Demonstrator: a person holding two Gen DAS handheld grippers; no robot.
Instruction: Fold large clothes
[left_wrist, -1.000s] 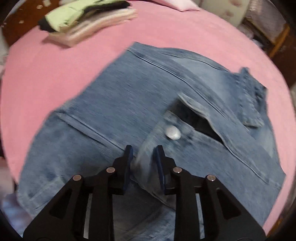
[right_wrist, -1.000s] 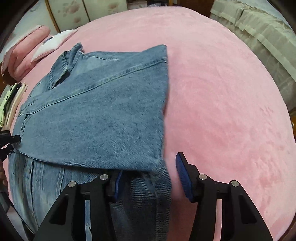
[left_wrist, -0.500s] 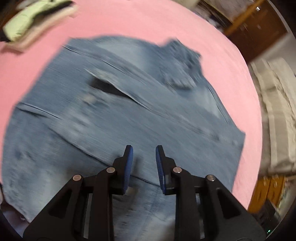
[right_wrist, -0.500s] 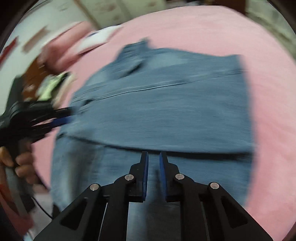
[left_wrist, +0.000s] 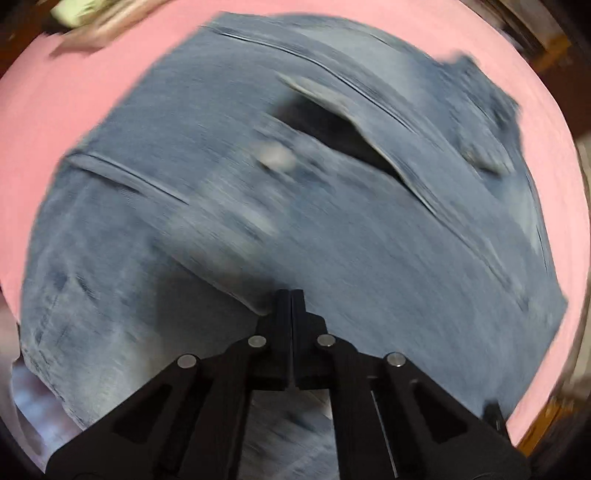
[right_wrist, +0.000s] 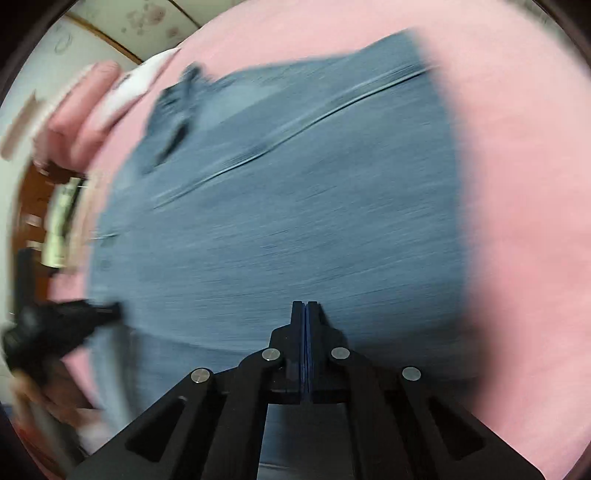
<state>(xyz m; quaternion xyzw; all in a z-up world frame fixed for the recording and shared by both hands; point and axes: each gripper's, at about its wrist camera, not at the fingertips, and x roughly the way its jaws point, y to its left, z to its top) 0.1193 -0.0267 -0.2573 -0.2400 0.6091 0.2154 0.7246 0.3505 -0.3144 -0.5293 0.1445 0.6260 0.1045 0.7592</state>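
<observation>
While motion blur smears most of the left wrist view, the left gripper can be seen with its two black fingers pressed flat together, no gap between them. Whether a fold of cloth is caught at the tips cannot be told. The denim jacket spreads ahead of and around the fingers, filling most of the view on the pink bedcover. Ahead of the tips a silvery button shows, and beyond it, slightly right, a dark gap opens under a lifted flap. Far ahead to the left lies a blurred pile of folded clothes.

Seen from the right wrist, the right gripper is likewise pressed together, a thin blue line of pad between the black fingers. Its tips lie over the denim jacket, which stretches ahead and to both sides; a grip on cloth cannot be made out. Bare pink bedcover runs along the right. Well off to the left, the left gripper reaches the jacket's edge.
</observation>
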